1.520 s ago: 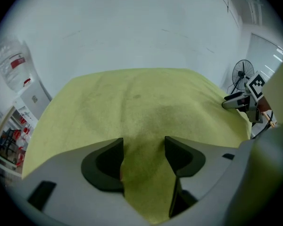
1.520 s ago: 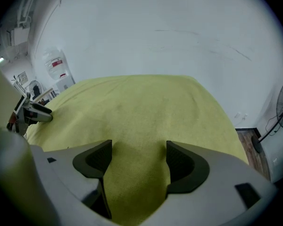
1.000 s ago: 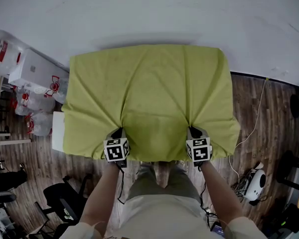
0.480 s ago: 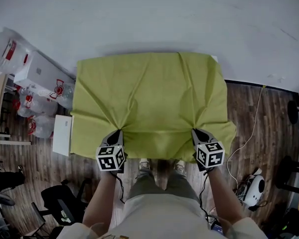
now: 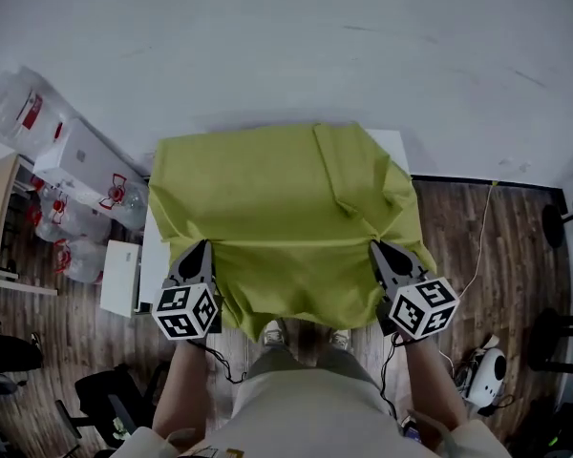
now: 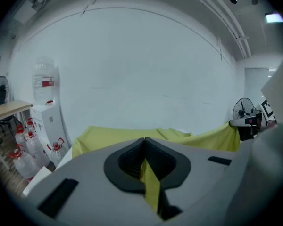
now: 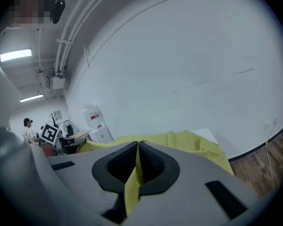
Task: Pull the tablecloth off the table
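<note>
Head view: the yellow-green tablecloth hides most of the table. Both forearms reach forward, with the left hand-held gripper and right hand-held gripper at its near edge. Left gripper view: jaws clamped on a tablecloth fold. Right gripper view: jaws likewise pinch the tablecloth.

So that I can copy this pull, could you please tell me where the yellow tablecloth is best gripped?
Pinch the near hem of the tablecloth at two spread spots, coming from the person's side, as the left tongs and right tongs do, both shut on it. That edge overhangs the table, giving thin loose fabric.
</note>
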Action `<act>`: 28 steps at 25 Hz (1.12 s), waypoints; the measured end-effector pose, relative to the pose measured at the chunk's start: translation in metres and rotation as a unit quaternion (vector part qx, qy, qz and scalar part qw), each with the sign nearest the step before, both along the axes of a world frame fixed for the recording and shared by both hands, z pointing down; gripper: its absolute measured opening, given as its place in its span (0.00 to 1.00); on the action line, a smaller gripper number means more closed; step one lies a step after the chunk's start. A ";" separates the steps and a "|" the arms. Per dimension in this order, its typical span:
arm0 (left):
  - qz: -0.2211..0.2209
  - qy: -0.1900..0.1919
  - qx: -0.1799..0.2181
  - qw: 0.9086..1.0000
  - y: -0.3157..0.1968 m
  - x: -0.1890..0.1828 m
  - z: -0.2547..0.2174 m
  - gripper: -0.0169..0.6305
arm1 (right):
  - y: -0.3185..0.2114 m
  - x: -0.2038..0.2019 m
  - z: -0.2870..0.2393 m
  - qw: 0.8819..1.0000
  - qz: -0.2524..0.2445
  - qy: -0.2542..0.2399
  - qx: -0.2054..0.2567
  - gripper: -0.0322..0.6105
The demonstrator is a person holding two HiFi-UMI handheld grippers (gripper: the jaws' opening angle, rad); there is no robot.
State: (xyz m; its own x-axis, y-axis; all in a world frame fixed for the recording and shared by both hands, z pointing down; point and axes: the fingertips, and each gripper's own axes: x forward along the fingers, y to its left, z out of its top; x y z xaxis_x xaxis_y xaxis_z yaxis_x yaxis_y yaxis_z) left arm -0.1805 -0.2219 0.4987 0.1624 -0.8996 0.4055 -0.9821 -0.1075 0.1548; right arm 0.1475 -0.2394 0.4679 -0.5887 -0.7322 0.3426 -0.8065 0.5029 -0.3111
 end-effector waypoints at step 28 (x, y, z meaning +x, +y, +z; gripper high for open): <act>0.047 -0.121 0.272 0.954 0.028 -0.007 -0.286 0.06 | 0.037 -0.009 -0.283 0.960 -0.011 -0.059 0.274 0.10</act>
State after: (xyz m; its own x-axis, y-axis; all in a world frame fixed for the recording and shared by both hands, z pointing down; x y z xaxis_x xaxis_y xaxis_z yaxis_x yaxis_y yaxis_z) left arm -0.1874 -0.1940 0.2130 0.2126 -0.9738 -0.0805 -0.9642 -0.1958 -0.1786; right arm 0.1382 -0.2024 0.1844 -0.6170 -0.7705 -0.1602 -0.7692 0.6334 -0.0839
